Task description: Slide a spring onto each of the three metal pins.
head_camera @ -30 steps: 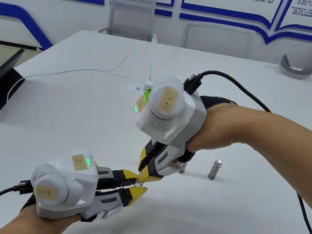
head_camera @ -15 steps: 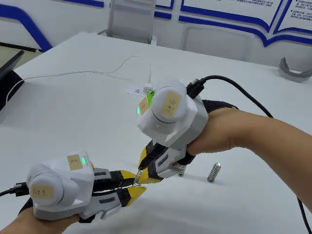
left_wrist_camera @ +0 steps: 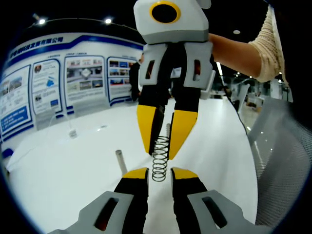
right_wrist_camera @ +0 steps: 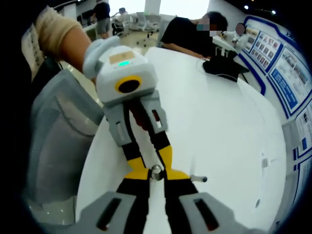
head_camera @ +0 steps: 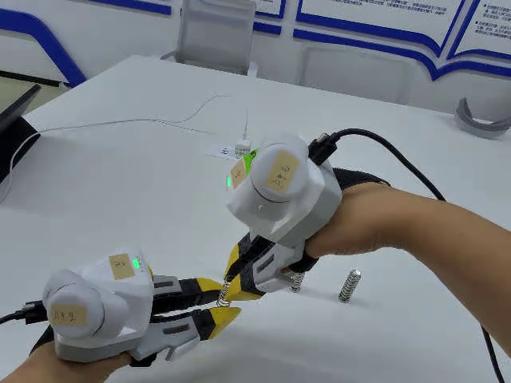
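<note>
A small coil spring (head_camera: 224, 292) hangs in the air between both grippers' yellow tips. My left gripper (head_camera: 223, 304) comes in from the lower left and is shut on the spring's lower end (left_wrist_camera: 160, 165). My right gripper (head_camera: 238, 281) points down from above. It is shut on a thin metal pin (left_wrist_camera: 168, 129) that runs into the spring's top. In the right gripper view the pin's round end (right_wrist_camera: 156, 171) sits between my right gripper's (right_wrist_camera: 157, 177) tips, with the left gripper (right_wrist_camera: 150, 163) opposite. Two more springs stand upright on the table (head_camera: 297, 281) (head_camera: 349, 285).
The white table (head_camera: 120, 183) stretches away on all sides. A white cable and small plug (head_camera: 239, 147) lie behind the grippers. A grey chair (head_camera: 214, 32) stands at the far edge, and a dark object (head_camera: 14, 128) sits at the left edge. A short upright pin (left_wrist_camera: 120, 161) stands close by.
Almost nothing: both grippers stay together at the spring in the same pose. The head view has shifted slightly.
</note>
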Demonstrator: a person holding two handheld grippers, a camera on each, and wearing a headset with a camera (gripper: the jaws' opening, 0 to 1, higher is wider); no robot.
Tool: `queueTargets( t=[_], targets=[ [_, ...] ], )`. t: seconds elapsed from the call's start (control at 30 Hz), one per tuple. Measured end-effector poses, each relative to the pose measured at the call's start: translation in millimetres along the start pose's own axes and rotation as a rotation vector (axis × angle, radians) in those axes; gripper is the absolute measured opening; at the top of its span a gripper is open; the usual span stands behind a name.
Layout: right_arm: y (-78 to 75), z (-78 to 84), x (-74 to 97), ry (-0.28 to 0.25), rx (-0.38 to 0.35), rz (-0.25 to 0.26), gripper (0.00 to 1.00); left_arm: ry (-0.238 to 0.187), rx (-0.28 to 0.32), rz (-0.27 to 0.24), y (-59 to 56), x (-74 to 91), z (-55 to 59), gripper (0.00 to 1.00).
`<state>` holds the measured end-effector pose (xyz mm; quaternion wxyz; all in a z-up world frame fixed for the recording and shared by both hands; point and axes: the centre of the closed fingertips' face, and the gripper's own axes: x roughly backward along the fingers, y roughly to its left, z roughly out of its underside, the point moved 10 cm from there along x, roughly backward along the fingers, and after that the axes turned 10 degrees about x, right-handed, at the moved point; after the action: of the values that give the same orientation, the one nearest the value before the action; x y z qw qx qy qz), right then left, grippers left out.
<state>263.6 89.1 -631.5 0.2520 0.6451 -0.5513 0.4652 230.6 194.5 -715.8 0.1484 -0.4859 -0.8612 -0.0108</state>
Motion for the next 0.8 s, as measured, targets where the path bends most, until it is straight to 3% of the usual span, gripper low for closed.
queueTargets(
  t=[0.47,0.67,0.8],
  targets=[
    [-7.7,4.4,9.6,0.007,-0.019,0.032,0.12,0.009,0.029,-0.039,6.0,4.9,3.6,0.32],
    [-16.1,10.1,19.3,0.010,-0.045,0.066,0.12,0.007,0.066,-0.053,9.0,6.2,4.3,0.41],
    [-23.0,15.1,23.2,0.039,-0.062,0.101,0.12,0.004,0.085,-0.057,9.4,6.4,4.7,0.47]
  ],
)
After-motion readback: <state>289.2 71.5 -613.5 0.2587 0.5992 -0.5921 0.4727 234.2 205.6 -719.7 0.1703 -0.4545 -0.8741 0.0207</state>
